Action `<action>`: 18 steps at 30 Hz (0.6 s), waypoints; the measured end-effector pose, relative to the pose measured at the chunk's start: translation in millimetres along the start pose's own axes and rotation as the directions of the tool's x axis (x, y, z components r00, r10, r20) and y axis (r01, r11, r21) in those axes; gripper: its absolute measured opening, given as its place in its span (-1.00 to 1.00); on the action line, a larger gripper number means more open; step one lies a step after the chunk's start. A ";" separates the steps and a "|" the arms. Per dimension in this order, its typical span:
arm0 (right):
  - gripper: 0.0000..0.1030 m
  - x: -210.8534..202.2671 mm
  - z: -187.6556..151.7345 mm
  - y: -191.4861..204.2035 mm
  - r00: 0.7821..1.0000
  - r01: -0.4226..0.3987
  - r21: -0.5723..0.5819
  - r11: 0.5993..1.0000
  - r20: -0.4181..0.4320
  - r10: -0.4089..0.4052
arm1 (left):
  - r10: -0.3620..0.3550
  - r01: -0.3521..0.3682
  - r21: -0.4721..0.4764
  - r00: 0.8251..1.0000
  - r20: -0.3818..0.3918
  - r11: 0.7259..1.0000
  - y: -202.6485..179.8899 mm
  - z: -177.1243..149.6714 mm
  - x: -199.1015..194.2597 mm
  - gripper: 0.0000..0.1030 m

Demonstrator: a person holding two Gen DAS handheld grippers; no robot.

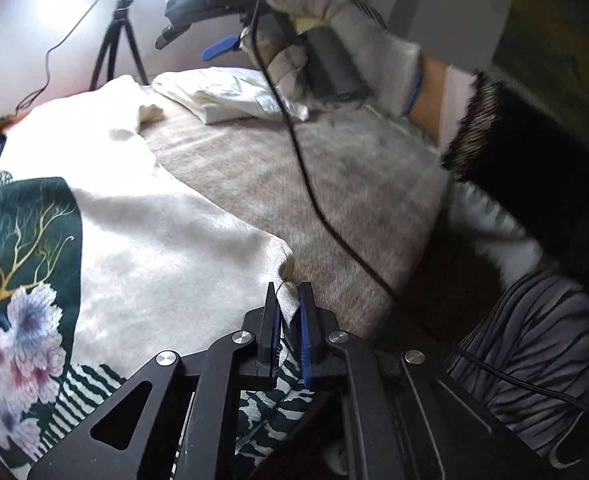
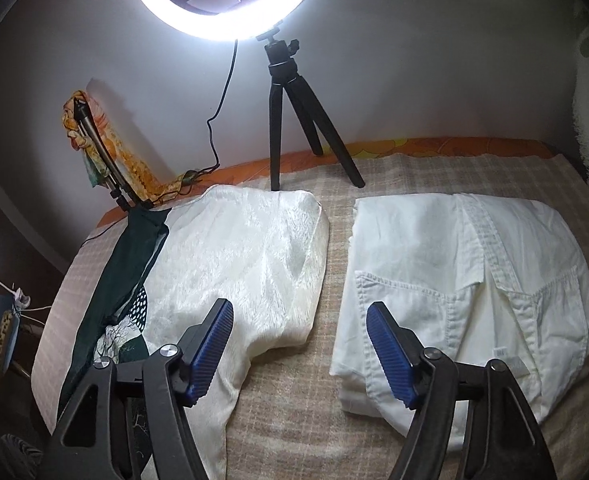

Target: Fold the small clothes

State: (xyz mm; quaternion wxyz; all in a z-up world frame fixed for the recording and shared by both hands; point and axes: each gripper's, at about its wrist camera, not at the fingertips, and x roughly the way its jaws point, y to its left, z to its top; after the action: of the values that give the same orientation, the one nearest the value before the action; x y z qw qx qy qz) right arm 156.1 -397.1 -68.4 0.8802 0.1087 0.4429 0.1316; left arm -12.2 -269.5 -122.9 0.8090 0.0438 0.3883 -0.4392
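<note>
A cream garment with a dark green floral print (image 1: 146,232) lies spread on the beige checked bed cover (image 1: 334,184); it also shows in the right wrist view (image 2: 246,256). My left gripper (image 1: 289,298) is shut on this garment's near corner. My right gripper (image 2: 298,320) is open and empty, held in the air above the gap between the cream garment and a folded white garment (image 2: 454,280). The right gripper (image 1: 190,36) shows in the left wrist view in a gloved hand (image 1: 334,40), with the folded white garment (image 1: 238,96) behind it.
A ring light (image 2: 226,0) on a black tripod (image 2: 294,120) stands at the far edge of the bed by the wall. A black cable (image 1: 314,184) hangs from the right gripper across the bed. A person's striped trousers (image 1: 534,360) are at the near right.
</note>
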 end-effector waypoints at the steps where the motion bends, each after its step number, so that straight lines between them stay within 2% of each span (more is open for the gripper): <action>1: 0.41 8.1 5.5 1.9 1.000 -0.003 -0.006 1.000 -0.008 0.003 | -0.005 0.005 -0.010 1.000 0.008 1.000 0.8 0.7 -2.1 -0.88; 6: 0.26 53.2 36.6 1.2 0.998 -0.016 0.013 1.000 -0.061 0.017 | -0.033 0.035 -0.059 0.999 0.041 0.998 5.0 5.1 -10.0 -0.88; 7: 0.16 62.7 41.5 1.1 0.997 -0.010 0.009 1.000 -0.075 0.011 | -0.037 0.040 -0.064 0.998 0.045 0.997 6.1 6.1 -11.3 -0.88; 10: 0.08 93.5 56.8 -9.3 0.994 0.013 0.043 0.999 -0.109 -0.008 | -0.058 0.062 -0.081 0.997 0.060 0.995 8.9 8.9 -16.4 -0.88; 14: 0.08 123.9 71.6 -24.8 0.992 0.012 0.115 0.993 -0.124 0.002 | -0.074 0.081 -0.091 0.995 0.073 0.993 13.1 8.4 -19.9 -0.88; 18: 0.08 143.4 71.5 -22.1 0.986 0.040 0.087 0.995 -0.167 -0.025 | -0.095 0.104 -0.124 0.993 0.075 0.987 23.1 6.3 -19.2 -0.88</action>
State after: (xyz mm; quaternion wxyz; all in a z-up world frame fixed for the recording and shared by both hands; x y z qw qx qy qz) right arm 299.1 -376.2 -141.2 0.8364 0.1298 0.5219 0.1056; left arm 2.7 -245.0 -112.0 0.8001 -0.0424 0.3892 -0.4545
